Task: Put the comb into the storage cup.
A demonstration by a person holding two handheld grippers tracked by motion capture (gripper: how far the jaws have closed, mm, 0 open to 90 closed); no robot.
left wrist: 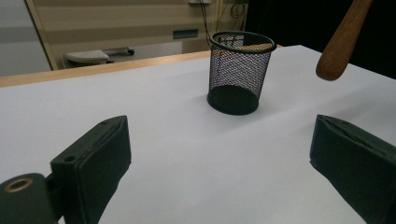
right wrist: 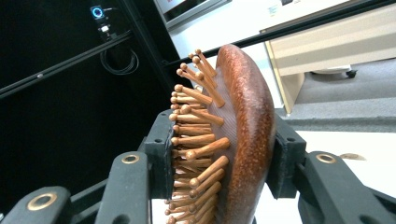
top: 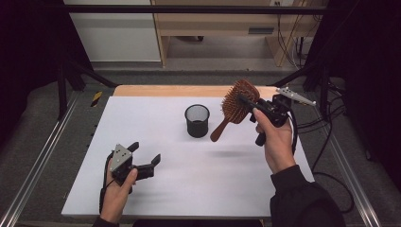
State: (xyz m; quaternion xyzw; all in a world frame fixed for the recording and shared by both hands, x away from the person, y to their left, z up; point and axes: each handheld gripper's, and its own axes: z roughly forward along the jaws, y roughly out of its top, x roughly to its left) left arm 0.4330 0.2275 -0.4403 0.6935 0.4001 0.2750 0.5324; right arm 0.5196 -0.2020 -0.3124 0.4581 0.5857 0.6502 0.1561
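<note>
Your right gripper (top: 249, 105), right of centre in the high view, is clamped on the head of the brown wooden paddle hairbrush (top: 235, 103); in its own view one jaw presses the bristle pins and the other the smooth back. The brush hangs in the air, handle slanting down-left towards the black wire-mesh cup (top: 197, 120) (upright, mid-frame, on the white table (top: 189, 189)). Your left gripper (top: 145, 154), at lower left, has its jaws spread wide and holds nothing.
</note>
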